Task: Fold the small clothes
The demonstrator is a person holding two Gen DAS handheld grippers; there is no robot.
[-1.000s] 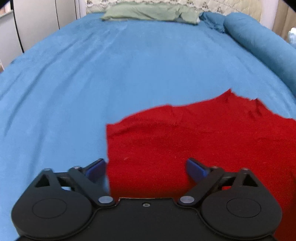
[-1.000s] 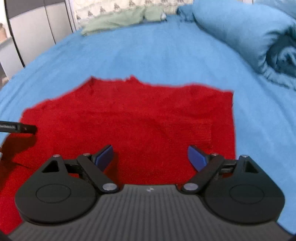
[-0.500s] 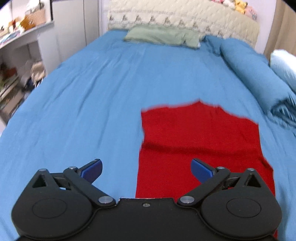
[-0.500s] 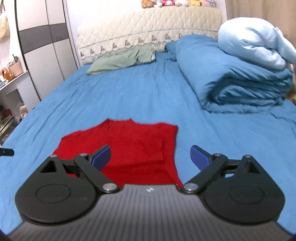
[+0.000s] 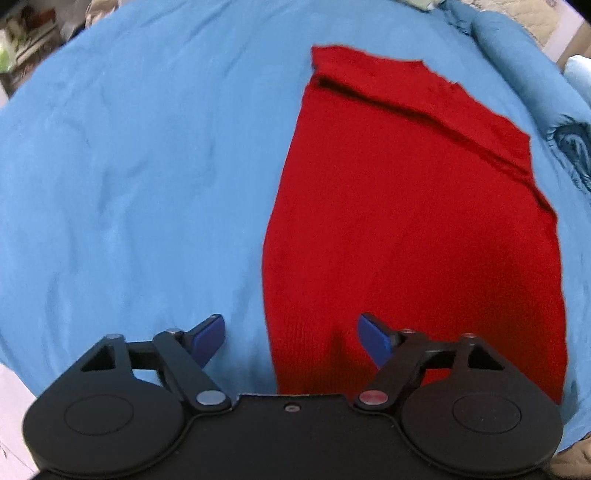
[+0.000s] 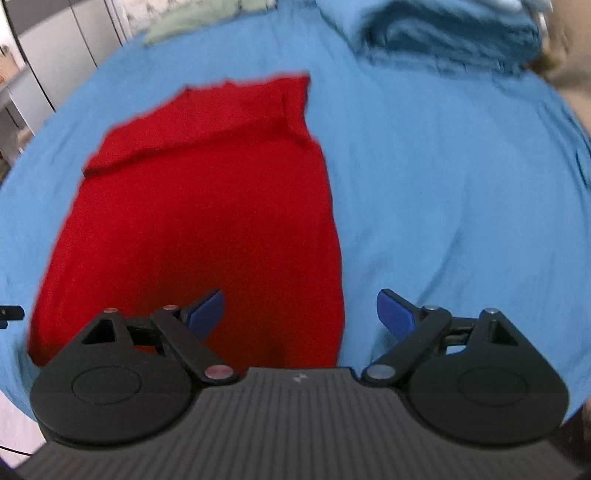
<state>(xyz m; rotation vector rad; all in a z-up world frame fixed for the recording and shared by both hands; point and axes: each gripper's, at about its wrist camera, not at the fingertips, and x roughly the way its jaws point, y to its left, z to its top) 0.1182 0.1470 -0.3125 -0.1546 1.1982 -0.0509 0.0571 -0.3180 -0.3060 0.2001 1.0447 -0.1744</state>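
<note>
Now you are hovering both claws — left (image 5: 291, 334), right (image 6: 300, 311) — agape and holding nothing, over the near hem of the red top (image 5: 406, 206) lying flat on the bed (image 5: 140, 158); next likely means pinching both near corners.

I see the garment (image 5: 413, 221) flat on the bed sheet (image 5: 147, 166), my left gripper (image 5: 291, 334) straddling its near left edge, my right gripper (image 6: 301, 314) its near right edge; a rolled duvet (image 6: 443, 33) lies behind.

Both wrist views look down closely, sharing the red garment (image 5: 413, 229).
</note>
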